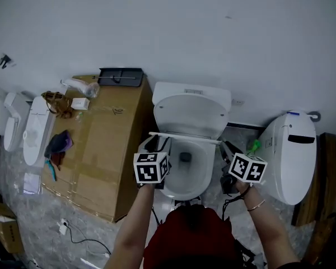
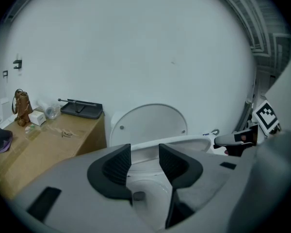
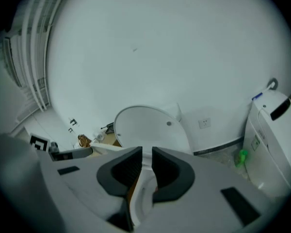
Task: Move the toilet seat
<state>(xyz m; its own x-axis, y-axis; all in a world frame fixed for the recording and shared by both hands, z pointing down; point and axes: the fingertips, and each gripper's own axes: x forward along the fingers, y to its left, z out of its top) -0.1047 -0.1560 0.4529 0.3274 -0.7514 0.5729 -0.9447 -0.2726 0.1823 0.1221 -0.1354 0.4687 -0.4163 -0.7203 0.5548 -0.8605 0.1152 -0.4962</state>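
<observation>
A white toilet stands against the wall with its lid [image 1: 190, 114] upright. The toilet seat [image 1: 185, 135] is lifted partway above the bowl [image 1: 185, 170] and shows edge-on as a thin white bar. My left gripper [image 1: 152, 144] is shut on the seat's left side, and the white rim fills the gap between its jaws [image 2: 144, 154]. My right gripper [image 1: 227, 150] is shut on the seat's right side. In the right gripper view the seat [image 3: 139, 198] runs as a narrow band between the jaws [image 3: 146, 166]. Behind them stands the lid [image 3: 145, 127].
A large cardboard box [image 1: 95, 144] stands tight against the toilet's left, carrying a black tray [image 1: 121, 76] and small items. Another white toilet unit [image 1: 294, 156] stands at the right, with a green bottle [image 1: 253, 146] between. White fixtures [image 1: 36, 130] lean at the far left.
</observation>
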